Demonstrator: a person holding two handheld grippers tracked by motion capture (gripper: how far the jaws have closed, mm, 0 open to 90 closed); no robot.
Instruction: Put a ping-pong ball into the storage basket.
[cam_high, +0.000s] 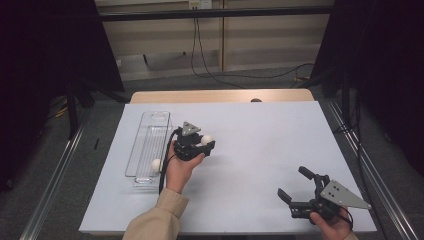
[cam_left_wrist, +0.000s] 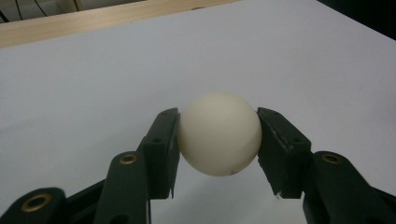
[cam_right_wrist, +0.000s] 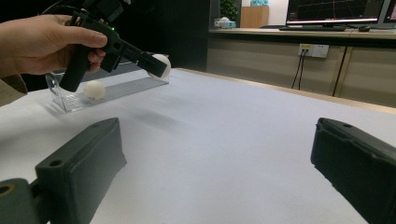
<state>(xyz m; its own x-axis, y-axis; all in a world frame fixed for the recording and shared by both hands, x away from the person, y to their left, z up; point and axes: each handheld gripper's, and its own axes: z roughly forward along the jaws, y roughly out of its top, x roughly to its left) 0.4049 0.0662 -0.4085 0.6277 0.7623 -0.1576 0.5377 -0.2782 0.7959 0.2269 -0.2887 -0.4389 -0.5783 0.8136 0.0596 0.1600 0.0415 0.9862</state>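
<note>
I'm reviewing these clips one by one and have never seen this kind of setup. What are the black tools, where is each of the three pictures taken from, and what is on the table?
There is no robot: a person holds a hand tool with two black jaws in each hand. The high view looks down on a table covered in white. The other two pictures come from small cameras riding on each tool, looking along its jaws.

The left gripper is shut on a white ball, lifted off the surface; its own view shows the pads pressing both sides of the ball. The right gripper rests near the table's near right corner, jaws wide apart with nothing between them.

A clear plastic tray lies at the left of the table, and a second white ball sits in it.
</note>
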